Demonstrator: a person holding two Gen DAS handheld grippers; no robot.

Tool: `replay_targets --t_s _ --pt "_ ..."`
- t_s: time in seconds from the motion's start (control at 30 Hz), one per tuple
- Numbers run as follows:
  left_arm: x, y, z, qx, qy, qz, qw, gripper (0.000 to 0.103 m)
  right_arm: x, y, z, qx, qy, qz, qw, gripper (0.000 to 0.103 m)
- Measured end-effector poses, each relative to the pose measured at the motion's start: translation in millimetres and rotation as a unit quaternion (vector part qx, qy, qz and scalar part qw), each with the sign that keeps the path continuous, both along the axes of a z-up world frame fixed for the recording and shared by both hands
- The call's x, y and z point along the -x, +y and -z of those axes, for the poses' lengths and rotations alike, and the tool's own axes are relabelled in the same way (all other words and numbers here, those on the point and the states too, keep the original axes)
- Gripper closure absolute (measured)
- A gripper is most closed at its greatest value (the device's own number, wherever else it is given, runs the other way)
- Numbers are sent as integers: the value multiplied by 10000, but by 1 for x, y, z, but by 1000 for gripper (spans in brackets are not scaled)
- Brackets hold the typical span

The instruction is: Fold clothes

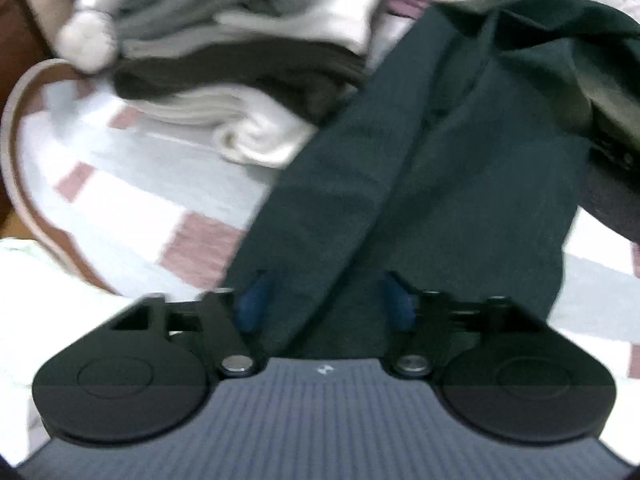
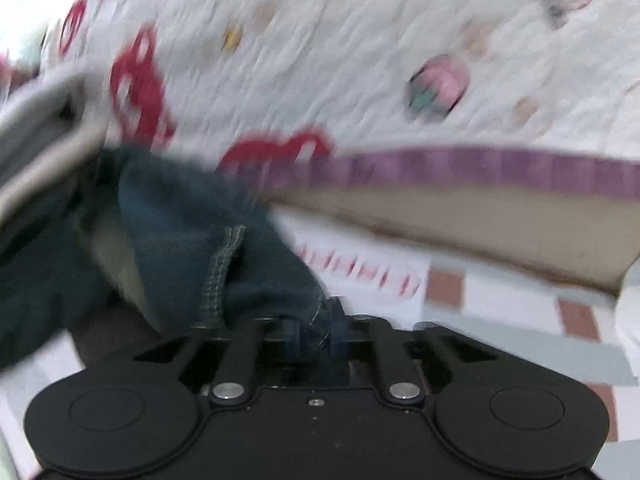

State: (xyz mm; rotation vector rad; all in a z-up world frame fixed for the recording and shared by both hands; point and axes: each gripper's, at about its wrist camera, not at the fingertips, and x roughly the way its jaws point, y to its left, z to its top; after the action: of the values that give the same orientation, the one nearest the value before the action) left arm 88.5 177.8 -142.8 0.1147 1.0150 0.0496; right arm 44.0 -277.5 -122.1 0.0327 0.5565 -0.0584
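A stack of folded clothes (image 1: pixel 240 80) was seen at left on the checked bedspread (image 1: pixel 120 184). The dark green garment (image 1: pixel 420 168) was spread beneath the parted left tongs (image 1: pixel 324 300), its hem clamped by the right tongs (image 2: pixel 314 334).

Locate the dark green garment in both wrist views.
Left wrist: dark green garment runs from centre to upper right, reaching down between the open left tongs.
Right wrist: lower left, its hem pinched in the right tongs.
Shared landmark: checked bedsheet.
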Motion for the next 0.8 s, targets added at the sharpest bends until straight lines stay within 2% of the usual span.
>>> replay_targets --t_s 0.03,0.1,0.27,0.37,0.5,0.63,0.8 --pt "0 -4 1 -208 -39 69 9998 92 1 -10 -10 -214 -157 175 9995 91" --pt "4 -15 -1 -622 -225 295 9974 98 -1 -26 -25 -499 -265 375 9977 91" --pt "18 -23 -19 -924 -691 223 9931 101 -1 -32 -30 -377 -177 351 9985 91" --pt "26 -31 -52 -1174 -1005 258 9876 102 18 -42 -66 -87 -810 534 9952 91" --pt "33 -42 -93 -1035 -1439 427 9832 102 38 -83 -124 -81 -1132 681 9912 91" --pt "36 -77 -121 -1069 -1900 800 9727 102 77 -117 -159 552 -1115 770 9892 91" --pt "30 -128 -151 -494 -2262 1289 9642 102 152 -164 -195 1149 -1031 1272 9798 91"
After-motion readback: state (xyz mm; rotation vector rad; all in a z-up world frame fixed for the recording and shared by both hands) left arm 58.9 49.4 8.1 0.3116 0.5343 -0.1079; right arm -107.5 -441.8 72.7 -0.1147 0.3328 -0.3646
